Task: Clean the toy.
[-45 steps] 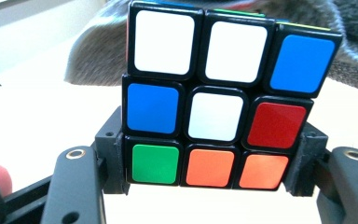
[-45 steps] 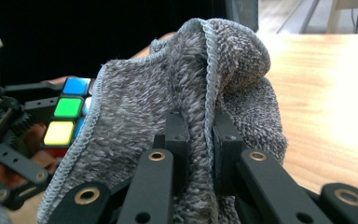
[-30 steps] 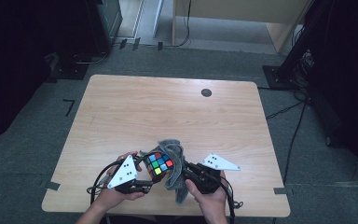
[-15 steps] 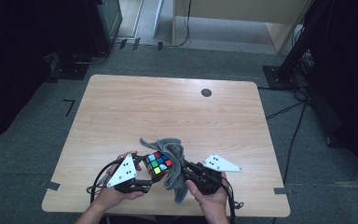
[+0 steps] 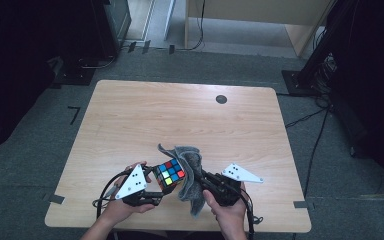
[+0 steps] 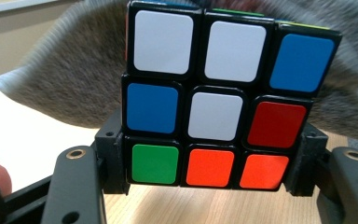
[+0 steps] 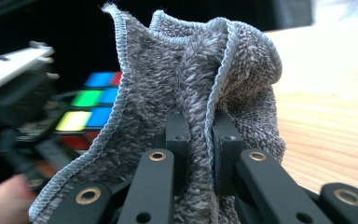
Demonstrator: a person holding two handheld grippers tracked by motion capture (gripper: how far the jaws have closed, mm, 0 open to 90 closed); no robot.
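My left gripper (image 5: 156, 186) is shut on a colourful puzzle cube (image 5: 170, 175), held just above the table's near edge. In the left gripper view the cube (image 6: 223, 98) sits clamped between the two black jaws, showing white, blue, red, green and orange squares. A grey fluffy cloth (image 5: 190, 172) is pinched in my right gripper (image 5: 200, 181), which is shut on it and pressed against the cube's right side. In the right gripper view the cloth (image 7: 196, 93) bunches up between the jaws, with the cube (image 7: 91, 109) behind it at the left.
The wooden table (image 5: 180, 120) has a small dark round grommet (image 5: 221, 99) near its far edge. Dark stands and cables surround the table on the grey carpet. Tape marks sit at the table's near corners.
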